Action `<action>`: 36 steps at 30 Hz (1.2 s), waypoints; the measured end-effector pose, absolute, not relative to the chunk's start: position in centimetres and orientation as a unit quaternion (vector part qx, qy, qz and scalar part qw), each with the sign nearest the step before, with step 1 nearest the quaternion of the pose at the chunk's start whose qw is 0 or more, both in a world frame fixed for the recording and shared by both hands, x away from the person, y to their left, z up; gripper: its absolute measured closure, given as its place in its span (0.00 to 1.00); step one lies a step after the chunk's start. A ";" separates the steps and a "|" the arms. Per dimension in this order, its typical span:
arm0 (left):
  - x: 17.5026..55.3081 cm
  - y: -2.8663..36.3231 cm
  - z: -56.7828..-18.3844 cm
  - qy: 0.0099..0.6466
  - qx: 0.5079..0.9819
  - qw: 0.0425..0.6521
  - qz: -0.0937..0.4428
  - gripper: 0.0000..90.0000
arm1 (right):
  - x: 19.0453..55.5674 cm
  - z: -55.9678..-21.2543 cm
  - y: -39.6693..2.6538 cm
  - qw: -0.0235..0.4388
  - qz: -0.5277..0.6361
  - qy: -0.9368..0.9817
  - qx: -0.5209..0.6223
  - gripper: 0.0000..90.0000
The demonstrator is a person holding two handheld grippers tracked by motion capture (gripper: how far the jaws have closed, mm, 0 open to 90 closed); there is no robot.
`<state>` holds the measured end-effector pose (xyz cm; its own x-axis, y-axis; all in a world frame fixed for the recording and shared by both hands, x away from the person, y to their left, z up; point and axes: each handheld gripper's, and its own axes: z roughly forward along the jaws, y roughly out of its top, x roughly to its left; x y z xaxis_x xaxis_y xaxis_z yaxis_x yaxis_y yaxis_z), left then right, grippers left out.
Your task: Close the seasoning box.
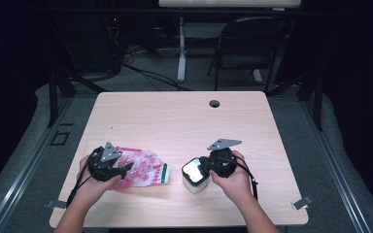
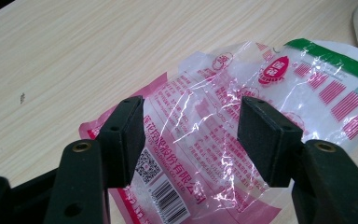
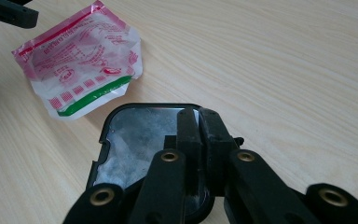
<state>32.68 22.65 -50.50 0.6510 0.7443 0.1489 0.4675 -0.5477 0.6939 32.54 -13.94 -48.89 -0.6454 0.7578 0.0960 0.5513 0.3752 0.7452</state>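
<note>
From where I sit, the work in hand looks like getting the crinkled pink-and-clear plastic packet with the green strip together with the small white square container with the black-rimmed top, and I'm partway in. My left gripper hangs over the packet at about 8 o'clock on the pale wooden table, its jaws standing wide with the printed film lying between and beneath them; the pads do not press on anything that I can see, so I count it as holding nothing. My right gripper sits at roughly 5 o'clock on the table, jaws drawn almost together right above the container's black rim; I judge they are pinching the lid's edge or a tab there, but the contact is hidden behind the jaws and I cannot tell for sure. In the right gripper view the packet lies near the container, at its 10 o'clock, apart from it. To do this step well I'd lower the left jaws onto a flat part of the film away from the barcode corner, close gently so the slick plastic doesn't skid out, and keep the right grip steady so the container doesn't tip
</note>
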 end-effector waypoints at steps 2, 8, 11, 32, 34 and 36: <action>32.7 22.7 -50.5 0.356 0.852 0.317 0.219 0.46 | 32.5 -48.9 -14.0 0.133 0.391 0.818 0.400 0.97; 32.7 22.7 -50.6 0.357 0.851 0.316 0.218 0.46 | 32.5 -48.8 -14.1 0.132 0.389 0.819 0.400 0.95; 32.7 22.8 -50.6 0.358 0.851 0.317 0.218 0.46 | 32.6 -48.8 -14.1 0.132 0.389 0.819 0.400 0.94; 32.9 23.0 -50.8 0.363 0.850 0.315 0.217 0.45 | 33.6 -48.4 -16.5 0.130 0.396 0.798 0.436 0.61; 32.9 23.0 -50.8 0.363 0.850 0.314 0.217 0.45 | 33.8 -48.5 -17.0 0.130 0.397 0.794 0.442 0.58; 32.9 23.1 -50.8 0.364 0.850 0.314 0.215 0.45 | 34.0 -48.5 -17.5 0.134 0.395 0.791 0.448 0.55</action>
